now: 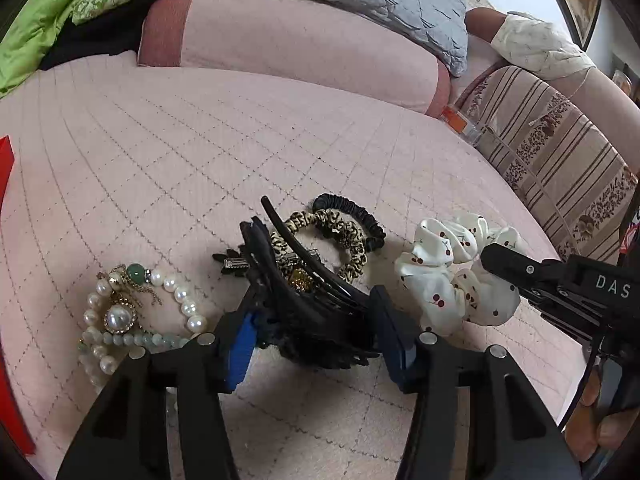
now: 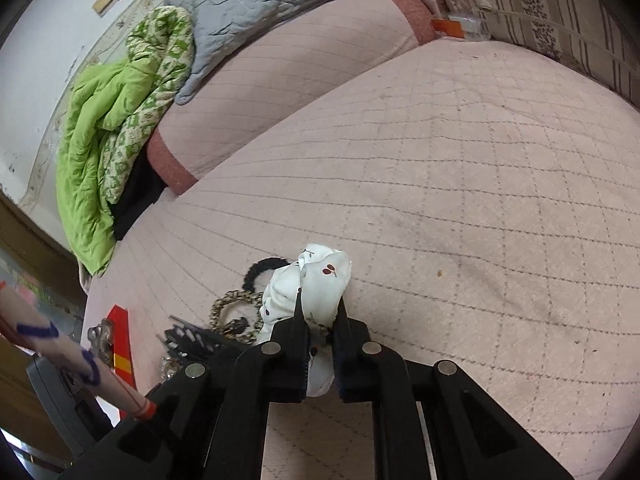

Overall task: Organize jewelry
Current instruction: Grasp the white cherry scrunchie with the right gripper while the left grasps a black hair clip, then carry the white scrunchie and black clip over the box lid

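- My left gripper [image 1: 316, 344] has its jaws set wide with a black claw hair clip [image 1: 304, 312] between the pads. Left blue pad touches the clip; I can't tell whether the right pad does, so I can't call it a firm grip.
- My right gripper [image 2: 320, 312] has its jaws narrowed onto the white cherry-print scrunchie [image 2: 316, 280]; fabric is bunched between the fingers and sticks up past the tips.
- In the left wrist view, the same scrunchie [image 1: 456, 276] lies right of the clip, with the right gripper [image 1: 504, 264] coming in from the right edge and touching it.
- Everything sits on a pink quilted bed cover [image 1: 200, 152].
- Pearl and jade bead bracelets [image 1: 136, 312] are piled left of the clip, just beside my left finger.
- A leopard-print scrunchie [image 1: 336, 240] and a black scrunchie [image 1: 356, 216] lie just behind the clip, overlapping each other.
- A small black bow clip [image 1: 232, 262] lies against the claw clip's left side.
- A red box edge [image 2: 120, 340] shows at the left of the pile in the right wrist view.
- Far back: pink bolster pillow [image 1: 280, 48], grey quilted cushion [image 1: 380, 0], green blanket [image 1: 60, 12], striped floral headboard [image 1: 560, 168].
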Demonstrator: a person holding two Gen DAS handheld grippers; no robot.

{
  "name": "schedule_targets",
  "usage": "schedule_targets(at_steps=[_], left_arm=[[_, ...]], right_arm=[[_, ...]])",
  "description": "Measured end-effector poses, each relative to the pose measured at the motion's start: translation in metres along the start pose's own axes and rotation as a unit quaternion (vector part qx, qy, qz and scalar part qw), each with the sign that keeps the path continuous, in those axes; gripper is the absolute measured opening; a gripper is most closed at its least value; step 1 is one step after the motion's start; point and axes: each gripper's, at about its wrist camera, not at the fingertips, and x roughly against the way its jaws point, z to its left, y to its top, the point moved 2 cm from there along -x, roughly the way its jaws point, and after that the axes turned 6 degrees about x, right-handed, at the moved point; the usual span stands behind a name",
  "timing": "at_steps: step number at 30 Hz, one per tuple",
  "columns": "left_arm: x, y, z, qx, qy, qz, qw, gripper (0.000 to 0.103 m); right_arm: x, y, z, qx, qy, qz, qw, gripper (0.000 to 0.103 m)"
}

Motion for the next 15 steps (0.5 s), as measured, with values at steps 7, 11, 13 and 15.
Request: schedule_targets(at_steps=[7,11,13,15], left_arm=[[0.018,0.004,0.002,0.0,-0.027,-0.023,0.9994,0.027],[0.026,0.008,0.004,-0.004,-0.034,-0.032,0.9989,0.025],[0.025,0.008,0.004,-0.004,-0.037,-0.028,0.9989,0.025],[0.023,0.006,0.002,-0.005,-0.051,-0.016,0.9985,0.025]], right_arm=[[0.003,0.002,0.01,0.019,0.004,-0.011,1.0,0.01],[0.006,0.003,0.018,0.033,0.004,-0.023,0.999,0.01],[0.007,0.003,0.022,0.037,0.005,-0.027,0.999,0.01],[0.008,0.002,0.026,0.041,0.005,-0.029,0.999,0.01]])
